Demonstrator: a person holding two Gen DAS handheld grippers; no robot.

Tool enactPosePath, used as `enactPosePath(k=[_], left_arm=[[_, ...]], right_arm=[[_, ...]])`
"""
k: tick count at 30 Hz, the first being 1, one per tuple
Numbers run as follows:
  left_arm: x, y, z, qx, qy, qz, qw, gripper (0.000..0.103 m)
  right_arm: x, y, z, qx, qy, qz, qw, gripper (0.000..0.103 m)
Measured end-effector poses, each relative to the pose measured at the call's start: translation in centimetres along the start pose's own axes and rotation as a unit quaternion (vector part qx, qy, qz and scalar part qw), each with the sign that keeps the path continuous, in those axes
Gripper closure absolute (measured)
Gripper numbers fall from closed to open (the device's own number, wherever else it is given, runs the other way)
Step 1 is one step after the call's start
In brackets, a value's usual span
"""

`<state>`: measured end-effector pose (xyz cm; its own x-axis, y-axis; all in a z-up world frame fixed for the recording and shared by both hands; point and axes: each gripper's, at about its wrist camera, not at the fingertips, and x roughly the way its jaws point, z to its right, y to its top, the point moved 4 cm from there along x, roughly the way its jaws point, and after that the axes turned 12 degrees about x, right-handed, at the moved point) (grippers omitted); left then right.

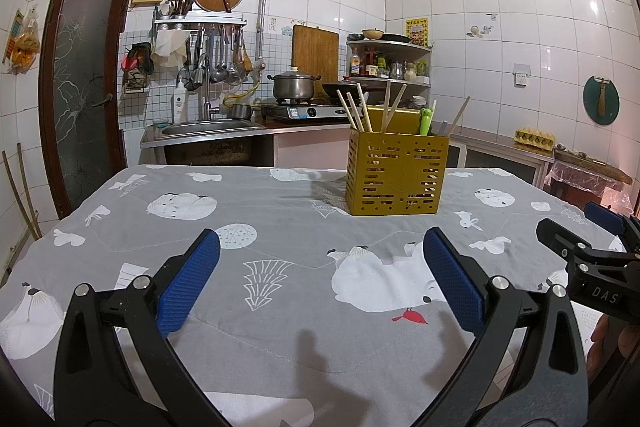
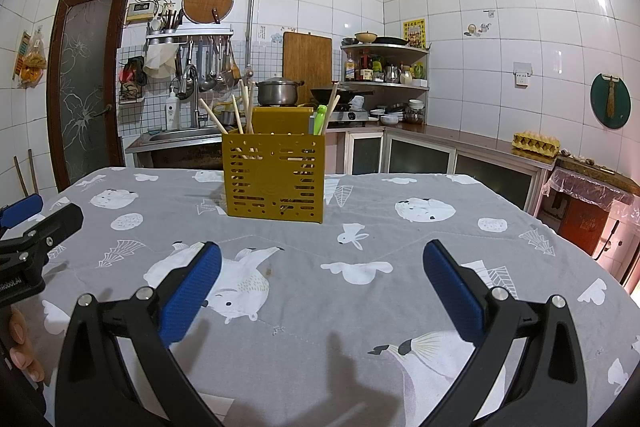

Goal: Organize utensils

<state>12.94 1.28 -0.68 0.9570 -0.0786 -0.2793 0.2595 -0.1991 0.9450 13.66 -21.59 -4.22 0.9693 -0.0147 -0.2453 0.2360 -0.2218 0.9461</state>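
Observation:
A mustard-yellow slotted utensil holder [image 1: 396, 173] stands upright on the far middle of the table; it also shows in the right wrist view [image 2: 275, 177]. Several pale wooden chopsticks [image 1: 360, 109] and a green-handled utensil [image 1: 425, 121] stick up out of it. My left gripper [image 1: 320, 251] is open and empty, low over the cloth, well short of the holder. My right gripper [image 2: 322, 263] is open and empty too, side by side with the left; its fingers [image 1: 560, 239] show at the right edge of the left wrist view.
The table wears a grey cloth [image 1: 280, 235] printed with white animals. Behind it are a sink counter [image 1: 208, 129], a stove with a steel pot [image 1: 294, 87], a corner shelf of bottles [image 1: 390, 65] and hanging ladles [image 1: 218, 57]. An egg carton [image 2: 536, 143] sits on the right counter.

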Motion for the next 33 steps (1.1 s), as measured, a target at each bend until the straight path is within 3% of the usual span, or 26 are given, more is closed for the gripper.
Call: enactPosePath(k=[33], left_arm=[[0.1,0.0,-0.21,0.0,-0.004,0.001,1.0,0.005]], right_arm=[[0.0,-0.06,-0.03,0.0,0.0,0.0,1.0,0.004]])
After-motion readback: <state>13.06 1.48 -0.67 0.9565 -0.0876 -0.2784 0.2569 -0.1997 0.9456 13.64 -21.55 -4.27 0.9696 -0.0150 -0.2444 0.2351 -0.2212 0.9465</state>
